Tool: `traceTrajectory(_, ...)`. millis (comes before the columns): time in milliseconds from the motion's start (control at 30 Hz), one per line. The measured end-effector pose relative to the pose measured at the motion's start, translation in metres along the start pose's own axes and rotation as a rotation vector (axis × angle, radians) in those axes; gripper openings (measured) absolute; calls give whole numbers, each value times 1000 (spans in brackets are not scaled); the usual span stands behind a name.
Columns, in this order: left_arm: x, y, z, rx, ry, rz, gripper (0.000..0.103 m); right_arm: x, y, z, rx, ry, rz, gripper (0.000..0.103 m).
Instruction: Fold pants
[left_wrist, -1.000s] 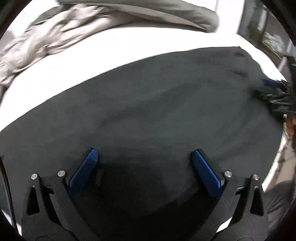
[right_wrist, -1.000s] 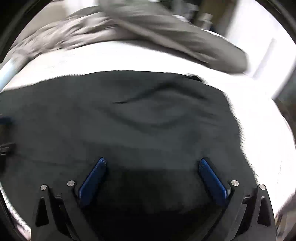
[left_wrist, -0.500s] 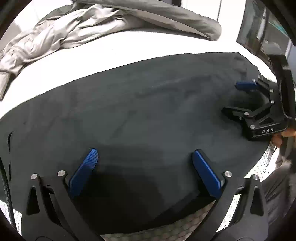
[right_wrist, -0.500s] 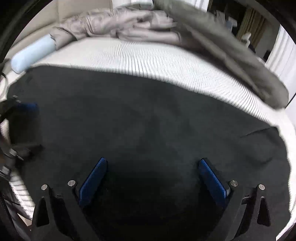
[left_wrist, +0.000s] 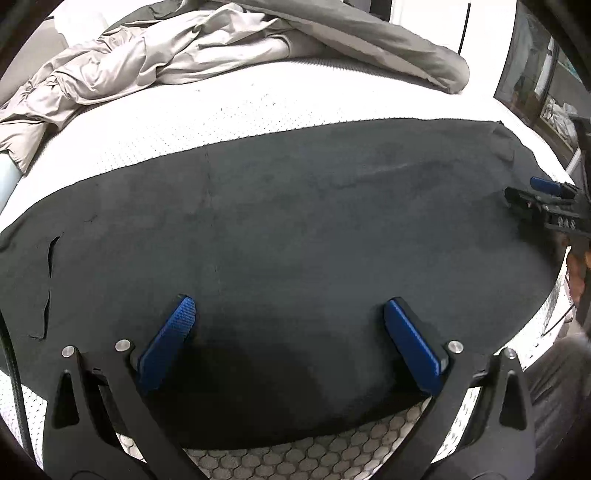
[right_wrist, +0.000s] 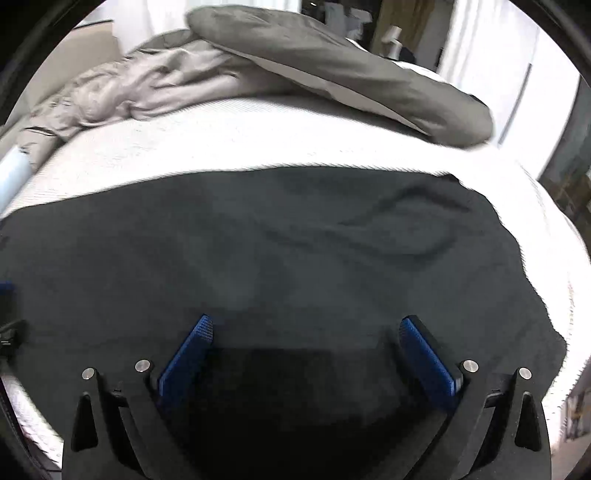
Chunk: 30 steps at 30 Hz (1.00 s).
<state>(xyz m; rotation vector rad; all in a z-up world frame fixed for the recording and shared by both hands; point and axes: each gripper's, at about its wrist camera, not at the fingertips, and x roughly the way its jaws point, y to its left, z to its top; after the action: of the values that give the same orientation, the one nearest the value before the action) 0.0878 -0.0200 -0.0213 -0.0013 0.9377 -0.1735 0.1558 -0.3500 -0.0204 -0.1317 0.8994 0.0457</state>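
Dark grey pants (left_wrist: 295, 229) lie spread flat across a white mattress (left_wrist: 221, 110); a pocket slit shows at their left end. My left gripper (left_wrist: 288, 306) hovers open over the near edge of the cloth, blue pads apart, nothing between them. In the right wrist view the same pants (right_wrist: 277, 251) show soft wrinkles toward the right end. My right gripper (right_wrist: 306, 325) is open above them, holding nothing. The right gripper also appears at the right edge of the left wrist view, over the pants' right end, as a black tool (left_wrist: 546, 206) held by a hand.
A crumpled grey duvet (left_wrist: 155, 55) and a grey pillow (right_wrist: 351, 74) lie along the far side of the bed. A pale blue roll (right_wrist: 13, 166) sits at the left. The mattress front edge with honeycomb mesh (left_wrist: 314, 454) is just below my left gripper. Furniture stands beyond the right side.
The right gripper has swung toward the pants' right end, moving away to the edge of the left wrist view. The left gripper has drawn back slightly, bringing the pocket slit into sight. Both stay open.
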Motion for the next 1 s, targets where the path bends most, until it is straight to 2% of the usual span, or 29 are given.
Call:
traceTrajectory(100,4,-2,2,11,-2,2,102,-13,43,-4,-81,-15,83,103)
traceTrajectory(200,9,-2,4,42,0,5,102,-4,79,-14,-210,29,79,103)
traceTrajectory(267,12,-1,5,54,10,11,102,13,89,-13,-278,49,65,102)
traceTrajectory(333,13,1,6,53,14,12,102,10,76,-21,-261,37,86,102)
traceTrajectory(367,13,1,7,52,19,12,102,10,67,-20,-247,40,66,102)
traceTrajectory(433,15,2,9,55,27,15,102,0,42,-27,-231,28,0,102)
traceTrajectory(533,16,1,13,59,45,27,102,-3,-16,-33,-159,26,-120,102)
traceTrajectory(600,14,2,17,51,49,40,102,-5,-47,-40,-103,24,-160,102)
traceTrajectory(700,6,3,22,30,9,53,102,-9,-80,-46,-36,24,-145,102)
traceTrajectory(800,2,-3,30,12,-31,32,102,-25,-74,-41,-30,-9,-76,103)
traceTrajectory(933,19,-15,42,5,-14,16,102,-36,-29,-35,-129,-53,29,103)
traceTrajectory(1000,34,-17,44,23,42,37,102,-26,-2,-36,-158,-6,99,103)
